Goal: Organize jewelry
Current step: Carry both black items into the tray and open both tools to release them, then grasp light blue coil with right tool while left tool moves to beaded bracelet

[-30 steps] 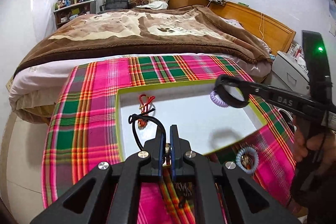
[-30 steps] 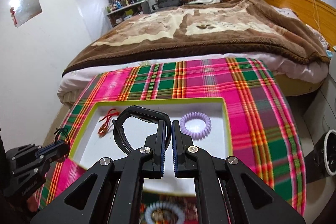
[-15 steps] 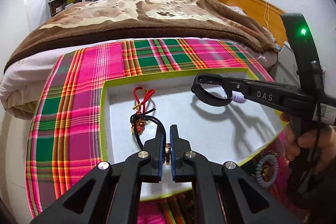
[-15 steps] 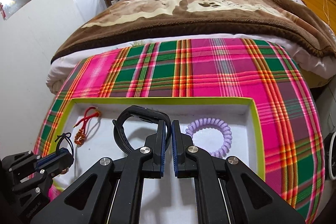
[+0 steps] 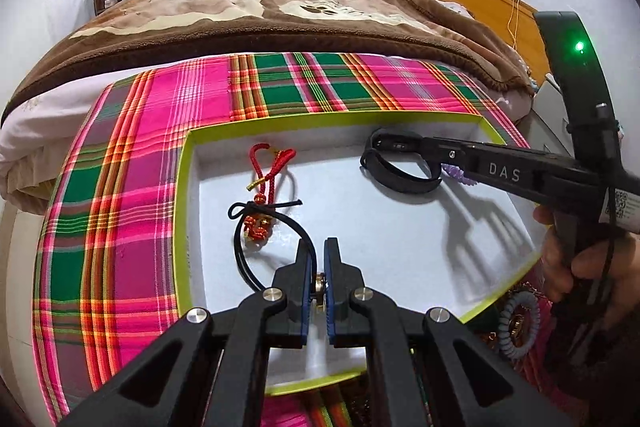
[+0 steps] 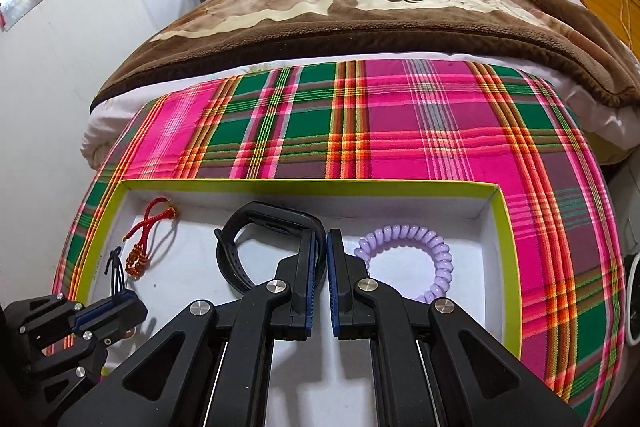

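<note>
A white tray with a lime-green rim (image 5: 181,187) (image 6: 505,227) lies on the plaid cloth. My left gripper (image 5: 319,259) is shut on a black cord necklace (image 5: 256,227) with a gold pendant between the pads, low over the tray's left part. The cord also shows in the right wrist view (image 6: 114,267). My right gripper (image 6: 322,239) is shut on a black wristband (image 6: 256,239) (image 5: 396,171), which touches the tray floor near the back. A red knotted cord charm (image 5: 268,167) (image 6: 150,231) and a lilac spiral hair tie (image 6: 412,259) lie in the tray.
The pink and green plaid cloth (image 6: 400,123) covers the table in front of a bed with a brown blanket (image 5: 280,11). A pale blue spiral hair tie (image 5: 516,327) lies on the cloth outside the tray's near right corner.
Both grippers have come down and forward over the tray. The wristband has dropped to the tray floor beside the lilac hair tie. The black cord now hangs just above the red charm.
</note>
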Tool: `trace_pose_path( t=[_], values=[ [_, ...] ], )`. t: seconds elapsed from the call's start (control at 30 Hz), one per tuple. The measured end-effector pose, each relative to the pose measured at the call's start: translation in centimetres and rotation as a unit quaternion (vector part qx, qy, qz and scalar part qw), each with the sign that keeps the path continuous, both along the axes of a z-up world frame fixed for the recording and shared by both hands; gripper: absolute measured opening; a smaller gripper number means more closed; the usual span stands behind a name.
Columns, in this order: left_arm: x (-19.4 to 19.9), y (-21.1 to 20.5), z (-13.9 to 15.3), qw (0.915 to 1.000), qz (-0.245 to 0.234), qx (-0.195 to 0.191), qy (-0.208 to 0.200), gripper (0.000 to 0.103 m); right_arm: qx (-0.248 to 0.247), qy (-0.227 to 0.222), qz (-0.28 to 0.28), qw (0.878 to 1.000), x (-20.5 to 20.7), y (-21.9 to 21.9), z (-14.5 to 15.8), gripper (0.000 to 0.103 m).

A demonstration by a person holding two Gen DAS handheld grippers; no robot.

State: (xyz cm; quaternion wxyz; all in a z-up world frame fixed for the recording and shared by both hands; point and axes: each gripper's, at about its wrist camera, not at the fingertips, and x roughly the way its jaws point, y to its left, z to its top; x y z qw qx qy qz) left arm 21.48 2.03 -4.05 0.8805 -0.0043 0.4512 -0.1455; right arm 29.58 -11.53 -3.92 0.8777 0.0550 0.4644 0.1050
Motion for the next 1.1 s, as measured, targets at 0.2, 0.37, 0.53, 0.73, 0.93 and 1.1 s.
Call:
trace_pose_path(
  t=[0.2,0.37,0.53,0.73,0.93,1.1],
  values=[
    [0.0,0.0,-0.2,1.0,0.005,0.0,0.004,0.008,0.004,-0.004,-0.002,1.0,0.1,0.0,0.2,0.006],
    [0.0,0.2,-0.2,0.9999,0.01,-0.005,0.005,0.02,0.005,-0.006,-0.002,1.0,0.0,-0.1,0.3,0.006],
    [0.0,0.2,-0.1,0.9999,0.013,-0.006,0.006,0.026,0.007,-0.009,-0.006,1.0,-0.1,-0.1,0.6,0.013],
    [-0.5,0.2,0.7,0.9999,0.014,-0.009,-0.003,0.038,0.003,-0.019,-0.002,1.0,-0.7,-0.1,1.2,0.014],
    [-1.7,-0.1,1.8,0.9998,0.013,-0.008,-0.014,0.044,0.006,-0.037,0.003,0.999,-2.1,0.1,2.4,0.037],
    [-3.0,0.1,2.8,0.9994,0.023,-0.007,-0.025,0.047,0.005,-0.054,0.01,0.998,-3.7,0.2,3.7,0.04]
  ],
)
